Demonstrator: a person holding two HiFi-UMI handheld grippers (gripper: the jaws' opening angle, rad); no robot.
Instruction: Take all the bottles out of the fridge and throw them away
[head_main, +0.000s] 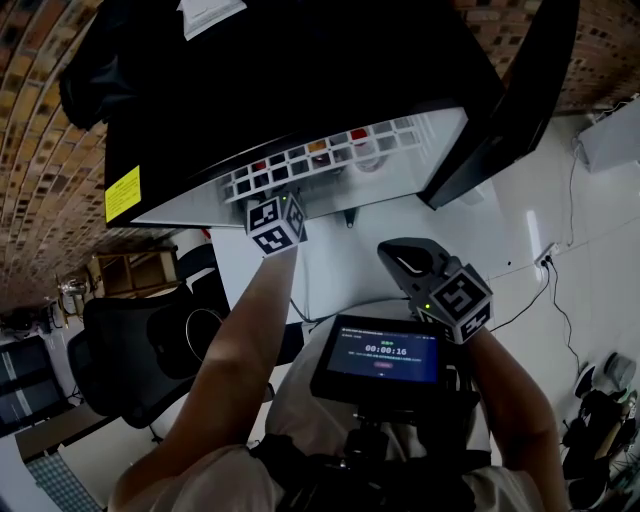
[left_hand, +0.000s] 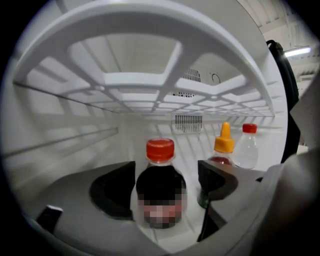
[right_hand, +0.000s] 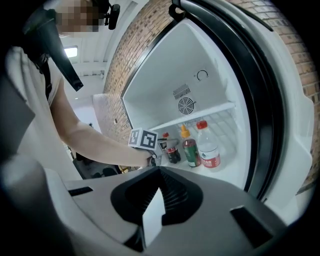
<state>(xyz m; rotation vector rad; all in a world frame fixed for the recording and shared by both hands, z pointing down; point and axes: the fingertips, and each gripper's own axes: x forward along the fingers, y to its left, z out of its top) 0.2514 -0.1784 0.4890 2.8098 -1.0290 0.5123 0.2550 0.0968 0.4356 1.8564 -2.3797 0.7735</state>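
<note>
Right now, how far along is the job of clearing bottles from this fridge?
Done: the fridge stands open. In hand: the left gripper has its jaws open around the dark red-capped bottle, not yet squeezing; the right gripper is shut, empty. Left: all three, that bottle, the yellow-capped bottle and the clear bottle, are inside.

The lower half of the orange-capped bottle (left_hand: 223, 150) is hidden behind one jaw of the left gripper (left_hand: 166, 187), and the base of the clear bottle (left_hand: 247, 148) sits behind that gripper's body. The label on the dark bottle (left_hand: 160, 179) is unreadable. In the head view, the shelf grid (head_main: 330, 165) covers the bottles except their caps (head_main: 316, 147) and hides the left gripper's jaws.
</note>
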